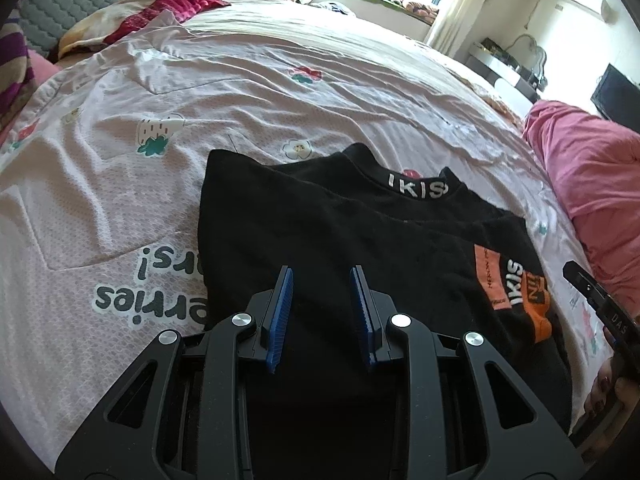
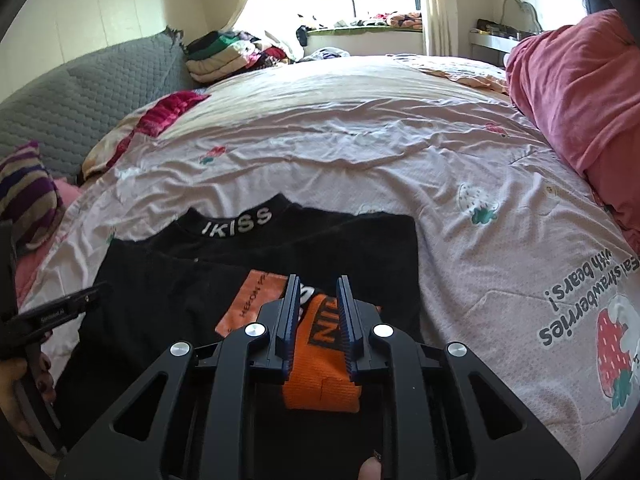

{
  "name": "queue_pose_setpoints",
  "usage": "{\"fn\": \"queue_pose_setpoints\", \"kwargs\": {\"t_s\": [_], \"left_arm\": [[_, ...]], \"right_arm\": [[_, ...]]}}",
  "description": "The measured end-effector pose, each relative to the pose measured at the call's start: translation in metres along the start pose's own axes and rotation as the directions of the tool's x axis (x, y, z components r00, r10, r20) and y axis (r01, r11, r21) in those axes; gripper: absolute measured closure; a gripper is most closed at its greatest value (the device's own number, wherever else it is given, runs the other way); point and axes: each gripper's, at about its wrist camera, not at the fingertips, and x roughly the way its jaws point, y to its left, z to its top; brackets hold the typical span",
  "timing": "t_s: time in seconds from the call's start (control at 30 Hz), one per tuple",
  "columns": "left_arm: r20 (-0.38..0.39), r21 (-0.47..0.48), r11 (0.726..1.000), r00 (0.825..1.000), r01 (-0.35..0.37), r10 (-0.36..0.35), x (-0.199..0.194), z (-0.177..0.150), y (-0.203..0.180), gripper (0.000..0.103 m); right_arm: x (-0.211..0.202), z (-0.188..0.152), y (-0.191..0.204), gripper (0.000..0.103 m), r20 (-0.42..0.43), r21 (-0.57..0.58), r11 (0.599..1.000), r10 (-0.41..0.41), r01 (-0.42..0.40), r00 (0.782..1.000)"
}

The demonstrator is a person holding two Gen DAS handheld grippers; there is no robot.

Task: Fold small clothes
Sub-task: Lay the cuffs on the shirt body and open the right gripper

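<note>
A black top [image 1: 340, 224] with a white "IKISS" collar and an orange patch lies on the pink bedsheet [image 1: 200, 92], its sides folded inward. My left gripper [image 1: 322, 274] hovers open over its left half, holding nothing. In the right wrist view the same top [image 2: 280, 248] lies ahead, and my right gripper [image 2: 319, 282] is open above the orange sleeve cuff [image 2: 324, 360], which shows between the jaws. The right gripper's body [image 1: 600, 304] shows at the left view's right edge; the left gripper's body [image 2: 48, 312] shows at the right view's left edge.
A pink duvet [image 2: 580, 92] is heaped on the right of the bed. A stack of folded clothes [image 2: 224, 56] sits at the far end by the grey quilted headboard [image 2: 80, 92]. A striped cushion [image 2: 24, 192] lies at the left edge.
</note>
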Motion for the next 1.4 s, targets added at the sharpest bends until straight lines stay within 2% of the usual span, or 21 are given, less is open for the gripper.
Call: {"fn": "queue_pose_setpoints", "kwargs": {"t_s": [0.17, 0.33, 0.57, 0.67, 0.8, 0.87, 0.97, 1.23, 1.33, 1.4], "left_arm": [[-0.035, 0.021, 1.0, 0.999, 0.007, -0.007, 0.005, -0.003, -0.002, 0.081], [-0.087, 0.03, 1.0, 0.996, 0.0, 0.003, 0.018, -0.009, -0.001, 0.081], [-0.1, 0.061, 0.998, 0.995, -0.01, 0.016, 0.019, -0.013, 0.0, 0.081], [-0.102, 0.06, 0.998, 0.995, -0.005, 0.011, 0.019, -0.015, 0.001, 0.081], [-0.104, 0.064, 0.998, 0.995, -0.004, 0.01, 0.018, -0.015, 0.002, 0.081], [-0.105, 0.065, 0.998, 0.994, -0.002, 0.008, 0.018, -0.016, 0.002, 0.081], [-0.103, 0.067, 0.998, 0.995, 0.0, 0.007, 0.016, -0.017, 0.003, 0.081], [-0.102, 0.063, 0.998, 0.995, 0.003, 0.004, 0.015, -0.017, 0.003, 0.08], [-0.101, 0.068, 0.998, 0.995, -0.001, 0.008, 0.015, -0.017, 0.003, 0.08], [-0.1, 0.073, 0.997, 0.995, -0.005, 0.013, 0.014, -0.017, 0.002, 0.08]], "right_arm": [[0.01, -0.008, 0.017, 0.085, -0.036, -0.042, 0.999, 0.023, -0.024, 0.999], [0.018, -0.012, 0.038, 0.077, -0.064, -0.103, 0.994, 0.04, -0.046, 0.997], [0.024, -0.012, 0.06, 0.074, -0.084, -0.16, 0.984, 0.067, -0.08, 0.994], [0.031, -0.012, 0.063, 0.07, -0.1, -0.176, 0.981, 0.062, -0.079, 0.993], [0.054, -0.022, 0.051, 0.07, -0.186, -0.171, 0.985, -0.009, -0.023, 0.983], [0.059, -0.028, 0.041, 0.07, -0.201, -0.133, 0.99, 0.014, -0.042, 0.98], [0.057, -0.032, 0.035, 0.07, -0.184, -0.097, 0.994, 0.041, -0.06, 0.982], [0.053, -0.033, 0.042, 0.066, -0.168, -0.116, 0.993, 0.015, -0.035, 0.986], [0.051, -0.032, 0.044, 0.062, -0.164, -0.112, 0.993, 0.017, -0.035, 0.986], [0.048, -0.03, 0.046, 0.056, -0.155, -0.107, 0.993, 0.025, -0.042, 0.988]]}}
